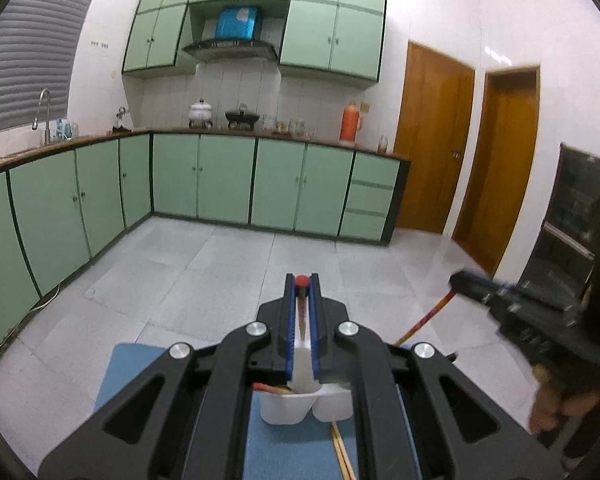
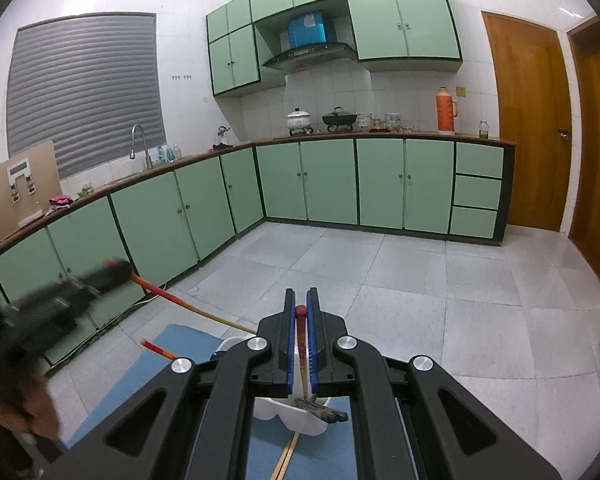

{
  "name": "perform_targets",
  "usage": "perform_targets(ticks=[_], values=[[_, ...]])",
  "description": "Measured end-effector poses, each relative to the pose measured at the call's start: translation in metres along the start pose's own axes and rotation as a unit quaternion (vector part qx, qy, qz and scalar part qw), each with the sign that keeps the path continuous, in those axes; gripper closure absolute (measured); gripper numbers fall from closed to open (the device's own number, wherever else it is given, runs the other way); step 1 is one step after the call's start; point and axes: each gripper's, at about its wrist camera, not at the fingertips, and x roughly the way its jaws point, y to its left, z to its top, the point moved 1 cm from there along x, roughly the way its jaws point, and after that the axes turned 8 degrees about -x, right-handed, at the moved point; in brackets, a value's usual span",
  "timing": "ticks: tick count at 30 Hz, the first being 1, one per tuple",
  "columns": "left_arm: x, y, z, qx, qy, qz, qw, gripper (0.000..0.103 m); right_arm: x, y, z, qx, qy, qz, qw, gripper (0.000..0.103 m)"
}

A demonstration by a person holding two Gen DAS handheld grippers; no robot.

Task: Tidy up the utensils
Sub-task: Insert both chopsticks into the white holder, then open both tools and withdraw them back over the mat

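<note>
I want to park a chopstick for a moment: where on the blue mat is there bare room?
Bare blue mat lies left of the white utensil holder. In front of the holder it is crowded: loose chopsticks lie there, and both grippers hang above.

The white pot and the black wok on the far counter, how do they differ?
The white pot is pale, tall and rounded; the black wok is dark, wide and shallow. The pot stands left of the wok, nearer the counter's corner. Both sit on low stands under the hood, side by side, each with a lid and a knob on top.
</note>
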Motion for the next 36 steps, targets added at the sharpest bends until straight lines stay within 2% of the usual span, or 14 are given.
perform_targets(ticks=[4,10,18,23,24,25,26,27,28,29,32,36], values=[[-0.029,-0.002,0.012,0.005,-0.025,-0.008,0.9996,0.098,-0.001,-0.007,0.000,0.003,-0.002,-0.003,1.000,0.098],[-0.046,-0.007,0.012,0.001,-0.023,-0.025,0.9994,0.098,0.002,-0.009,0.001,0.003,-0.001,-0.006,1.000,0.098],[-0.009,-0.005,-0.014,0.015,0.013,0.002,0.9998,0.098,0.014,0.002,-0.009,-0.003,0.015,-0.009,1.000,0.098],[0.027,0.006,-0.033,0.004,0.054,0.008,0.9985,0.097,0.019,0.006,-0.017,-0.005,0.028,0.001,1.000,0.097],[0.033,0.008,-0.036,0.000,0.064,0.009,0.9979,0.094,0.020,0.007,-0.019,-0.007,0.033,0.005,0.999,0.097],[0.035,0.011,-0.039,-0.006,0.070,0.005,0.9975,0.084,0.019,0.007,-0.021,-0.008,0.036,0.004,0.999,0.095],[0.033,0.015,-0.041,-0.015,0.071,-0.002,0.9973,0.076,0.016,0.006,-0.024,-0.009,0.034,0.001,0.999,0.088],[0.029,0.019,-0.041,-0.023,0.066,-0.004,0.9975,0.058,0.015,0.006,-0.024,-0.009,0.033,0.001,0.999,0.085],[0.022,0.023,-0.041,-0.029,0.055,-0.005,0.9981,0.051,0.010,0.005,-0.027,-0.006,0.028,0.001,1.000,0.077],[0.015,0.026,-0.040,-0.030,0.044,-0.007,0.9986,0.050,0.002,0.004,-0.031,-0.002,0.020,-0.002,1.000,0.067],[-0.005,0.031,-0.043,-0.021,0.026,-0.005,0.9994,0.049,-0.020,0.002,-0.042,0.005,-0.002,-0.012,1.000,0.055],[-0.036,0.044,-0.057,-0.034,0.011,0.002,0.9994,0.038,-0.049,0.007,-0.069,0.011,-0.016,-0.019,1.000,0.044]])
